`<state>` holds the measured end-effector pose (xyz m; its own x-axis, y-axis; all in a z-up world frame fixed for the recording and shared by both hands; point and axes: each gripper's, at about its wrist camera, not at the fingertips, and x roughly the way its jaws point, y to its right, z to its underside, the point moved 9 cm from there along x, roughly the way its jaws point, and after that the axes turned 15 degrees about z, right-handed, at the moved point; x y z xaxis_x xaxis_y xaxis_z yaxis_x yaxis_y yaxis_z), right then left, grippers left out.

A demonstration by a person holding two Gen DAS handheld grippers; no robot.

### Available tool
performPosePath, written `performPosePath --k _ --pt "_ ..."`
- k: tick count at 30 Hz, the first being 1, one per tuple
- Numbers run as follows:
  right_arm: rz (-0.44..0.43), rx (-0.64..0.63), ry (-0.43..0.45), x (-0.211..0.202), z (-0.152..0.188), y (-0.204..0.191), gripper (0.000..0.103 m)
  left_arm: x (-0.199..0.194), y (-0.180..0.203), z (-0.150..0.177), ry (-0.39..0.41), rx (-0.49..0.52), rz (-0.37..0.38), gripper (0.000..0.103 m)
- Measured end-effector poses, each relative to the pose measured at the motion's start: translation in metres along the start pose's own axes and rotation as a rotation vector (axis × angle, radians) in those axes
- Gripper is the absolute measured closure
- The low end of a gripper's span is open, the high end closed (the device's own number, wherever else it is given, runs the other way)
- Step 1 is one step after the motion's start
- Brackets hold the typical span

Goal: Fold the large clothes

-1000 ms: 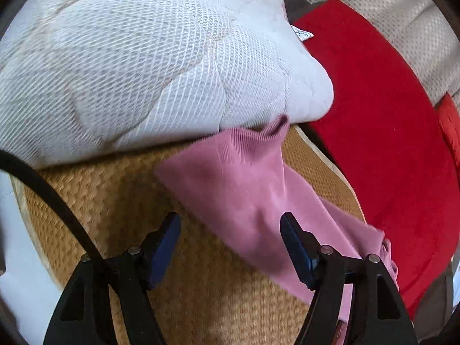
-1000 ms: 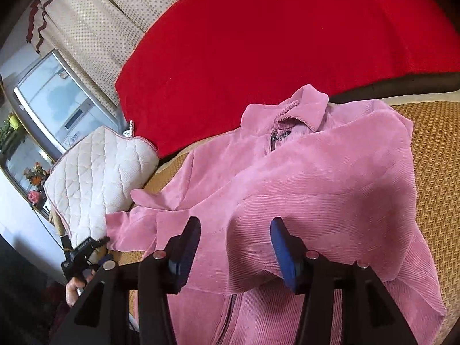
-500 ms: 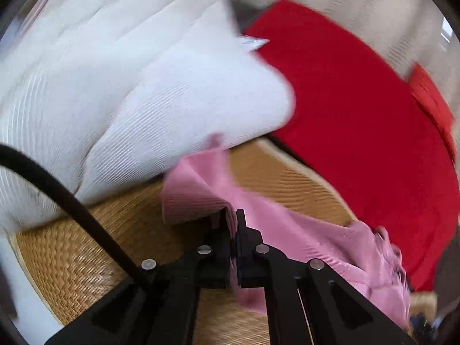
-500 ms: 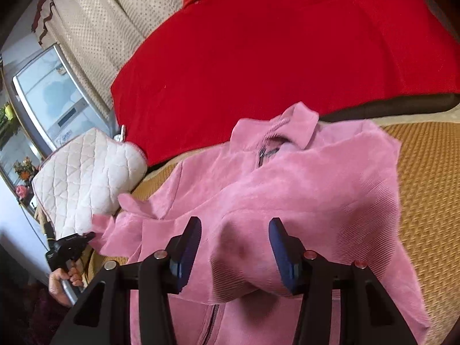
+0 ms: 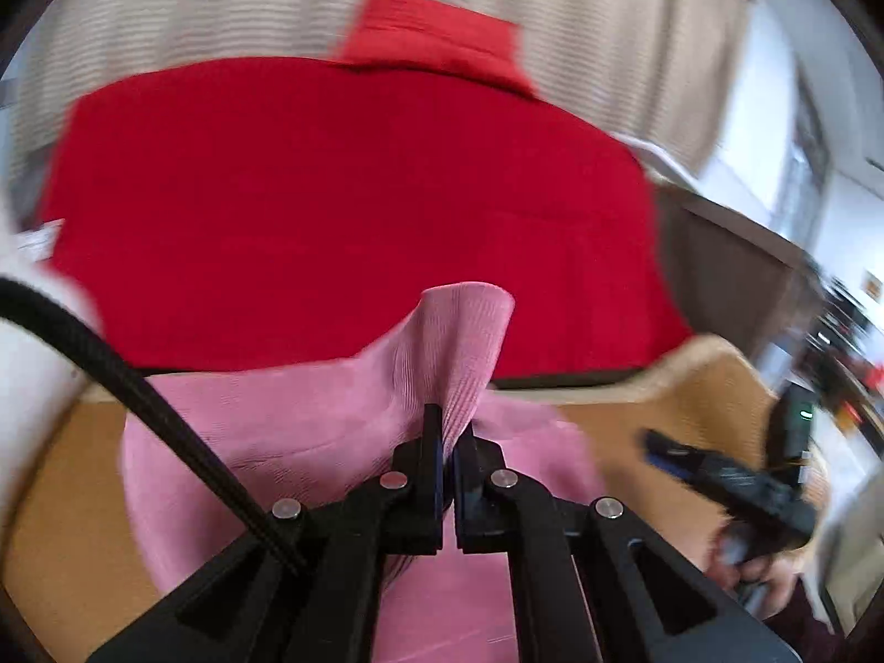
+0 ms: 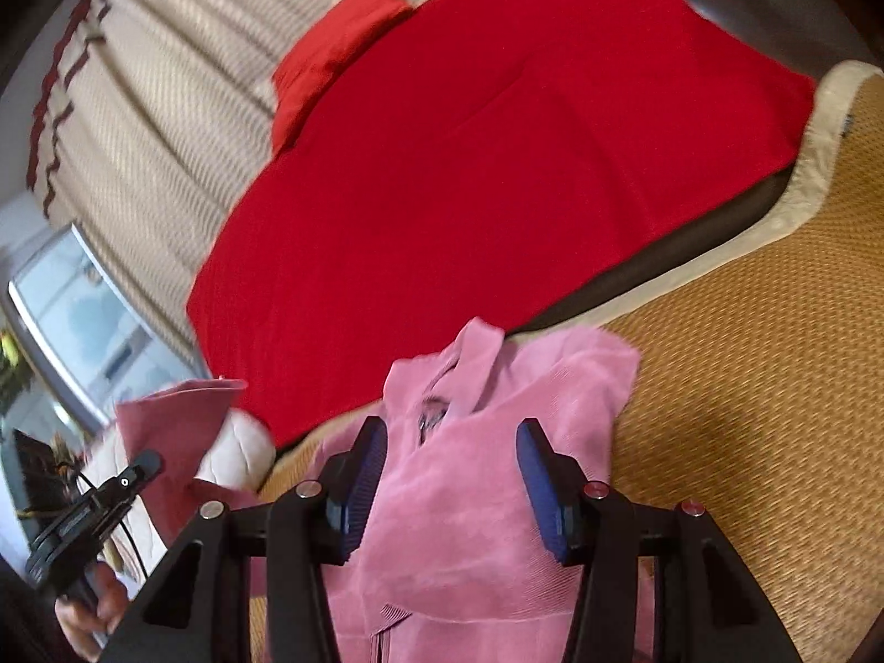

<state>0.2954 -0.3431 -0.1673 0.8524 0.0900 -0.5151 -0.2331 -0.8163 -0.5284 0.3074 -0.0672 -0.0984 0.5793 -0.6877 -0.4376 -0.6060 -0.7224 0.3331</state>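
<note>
**Left claw has the sleeve cuff and is carrying it across**

Left wrist view: the left claw [image 5: 447,447] is now pinched tight on the ribbed cuff [image 5: 469,331] of the pink corduroy jacket [image 5: 287,431]. A second ago its jaws stood wide apart over the cuff as it lay flat on the woven mat [image 5: 690,403]; now the cuff stands up out of the jaws and the sleeve trails down to the jacket body below. The background has swung from the white quilted cushion to the red cushion [image 5: 342,210] and the beige curtain [image 5: 193,11], with heavy blur, so the hand has lifted and swept sideways fast. The right claw [image 5: 671,450] shows low at the right edge, blurred.

Right wrist view: the right claw [image 6: 450,475] is about half open, jaws either side of a raised hump of jacket cloth [image 6: 475,497]; the pads do not visibly press it, so I read this as straddling, not gripping. Little change here from a second ago. The collar and zip [image 6: 442,387] lie just ahead, on the mat [image 6: 746,387]. Far left, the left claw [image 6: 141,467] holds the lifted sleeve [image 6: 171,414] in front of the white quilted cushion [image 6: 237,453].

Judgement: the sleeve fold is under way; laying the sleeve over the jacket front looks like the next call.
</note>
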Motion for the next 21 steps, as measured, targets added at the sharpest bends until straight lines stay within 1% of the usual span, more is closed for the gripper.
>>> performPosePath --k 1,2,3,4,5,6,7,8,10,13,14,15,16,19,20,21 --pt "0.003 0.012 0.0 0.0 -0.002 0.004 0.051 0.023 0.021 0.004 -0.044 0.013 0.05 0.099" --pt "0.007 0.025 -0.005 0.001 -0.004 0.009 0.051 0.033 0.033 0.009 -0.076 0.01 0.087 0.096" --pt "0.007 0.043 -0.02 0.003 -0.005 0.013 0.049 0.044 0.044 0.016 -0.113 -0.003 0.142 0.086" --pt "0.002 0.053 -0.038 0.005 -0.004 0.015 0.048 0.045 0.055 0.024 -0.13 -0.013 0.174 0.069" --pt "-0.006 0.06 -0.058 0.007 -0.003 0.016 0.048 0.043 0.055 0.029 -0.134 -0.021 0.194 0.059" --pt "-0.018 0.061 -0.082 0.01 -0.002 0.016 0.044 0.034 0.049 0.033 -0.115 -0.029 0.191 0.039" --pt "-0.022 0.058 -0.095 0.011 0.001 0.015 0.041 0.024 0.038 0.034 -0.083 -0.039 0.17 0.033" --pt "-0.023 0.051 -0.106 0.013 0.004 0.013 0.038 0.017 0.026 0.032 -0.058 -0.052 0.143 0.033" --pt "-0.024 0.037 -0.124 0.018 0.008 0.008 0.038 0.004 -0.01 0.038 -0.04 -0.078 0.026 0.033" --pt "-0.04 0.005 -0.174 0.028 0.02 -0.004 0.038 -0.017 -0.073 0.059 -0.067 -0.096 -0.188 0.033" --pt "-0.033 -0.017 -0.194 0.032 0.026 -0.009 0.038 -0.021 -0.088 0.066 -0.08 -0.112 -0.224 0.033" --pt "-0.015 -0.049 -0.214 0.039 0.034 -0.013 0.038 -0.024 -0.105 0.078 -0.104 -0.142 -0.258 0.033" --pt "0.004 -0.071 -0.231 0.045 0.042 -0.016 0.038 -0.017 -0.114 0.08 -0.121 -0.165 -0.277 0.033" --pt "0.064 -0.116 -0.309 0.065 0.065 -0.019 0.038 -0.012 -0.135 0.103 -0.168 -0.2 -0.305 0.033" --pt "0.077 -0.126 -0.343 0.072 0.074 -0.019 0.041 -0.005 -0.138 0.11 -0.193 -0.207 -0.309 0.033" --pt "0.079 -0.138 -0.373 0.077 0.083 -0.021 0.051 -0.006 -0.142 0.117 -0.214 -0.212 -0.307 0.033"
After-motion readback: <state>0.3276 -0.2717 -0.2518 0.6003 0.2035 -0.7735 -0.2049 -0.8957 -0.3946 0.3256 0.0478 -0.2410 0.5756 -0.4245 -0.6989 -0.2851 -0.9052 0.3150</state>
